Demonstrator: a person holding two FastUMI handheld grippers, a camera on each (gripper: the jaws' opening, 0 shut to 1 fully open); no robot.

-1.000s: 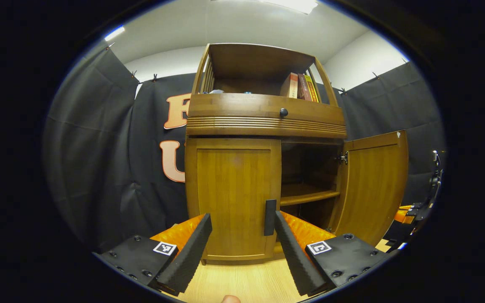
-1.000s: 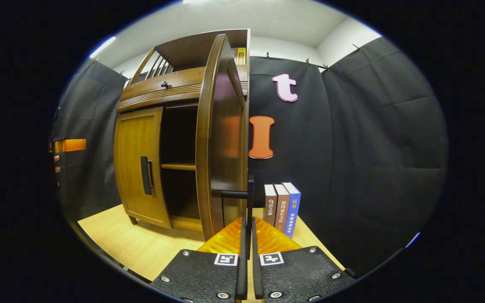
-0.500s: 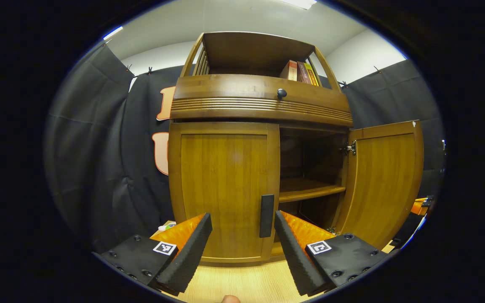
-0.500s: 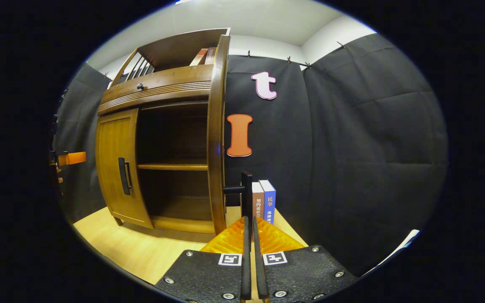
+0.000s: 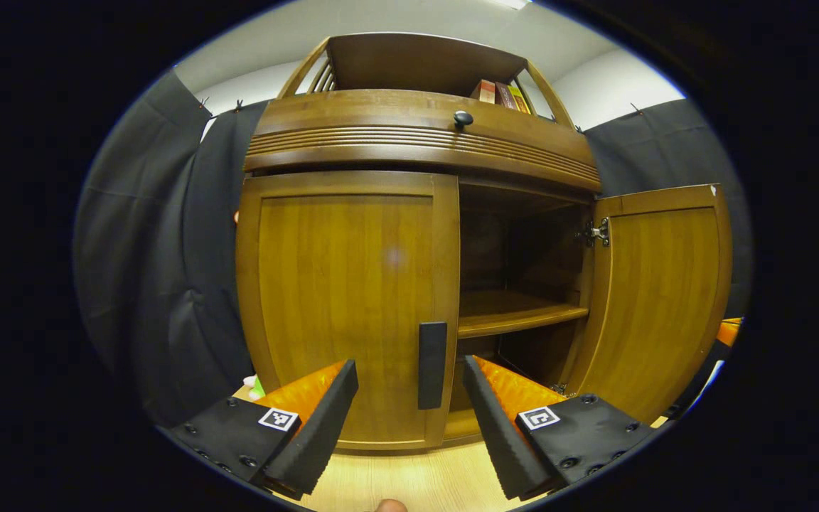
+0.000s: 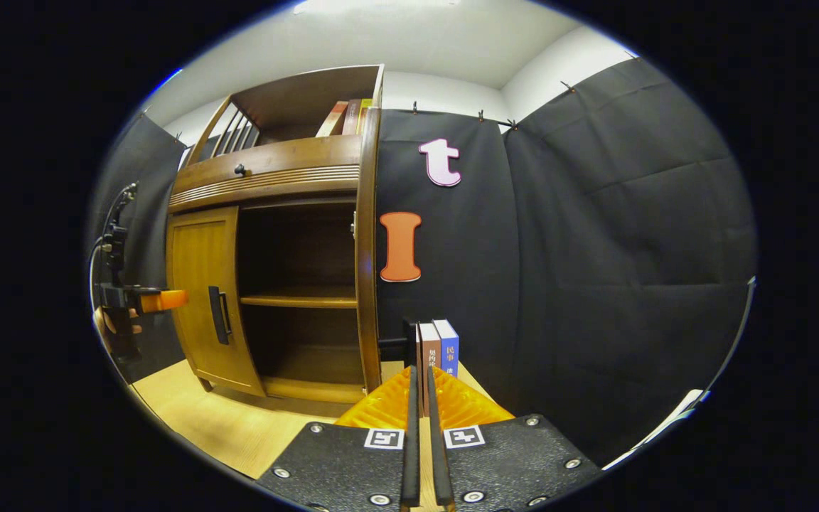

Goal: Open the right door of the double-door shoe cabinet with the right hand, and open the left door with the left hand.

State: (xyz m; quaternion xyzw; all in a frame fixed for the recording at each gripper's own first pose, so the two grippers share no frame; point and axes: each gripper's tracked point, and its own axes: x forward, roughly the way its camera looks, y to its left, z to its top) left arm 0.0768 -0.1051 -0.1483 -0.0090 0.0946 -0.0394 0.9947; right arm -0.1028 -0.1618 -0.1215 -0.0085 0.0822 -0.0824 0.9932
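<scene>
Shoe cabinet (image 5: 416, 142) dead ahead in the left gripper view, standing on a light wooden tabletop (image 5: 409, 480) with black cloth walls on both sides. Two doors: the left door (image 5: 345, 306) sits flush and closed, the right door (image 5: 655, 291) swings wide, showing one inner shelf (image 5: 516, 316) and dark space above and below it. The left door's handle (image 5: 432, 365), a dark upright bar, stands near that door's inner edge, and the left gripper (image 5: 409, 405) hovers before it, fingers spread wide with the bar in the gap between them, not touching. One round knob (image 5: 462, 118) sits on the drawer front above, and books (image 5: 498, 92) lean in the open top shelf.

In the right gripper view, the right gripper (image 6: 420, 427) has its fingers pressed nearly together, just below the right door's handle (image 6: 406, 341); I can't tell whether they clamp it. Upright books (image 6: 438, 348) stand just past it, with open tabletop in front of the cabinet.
</scene>
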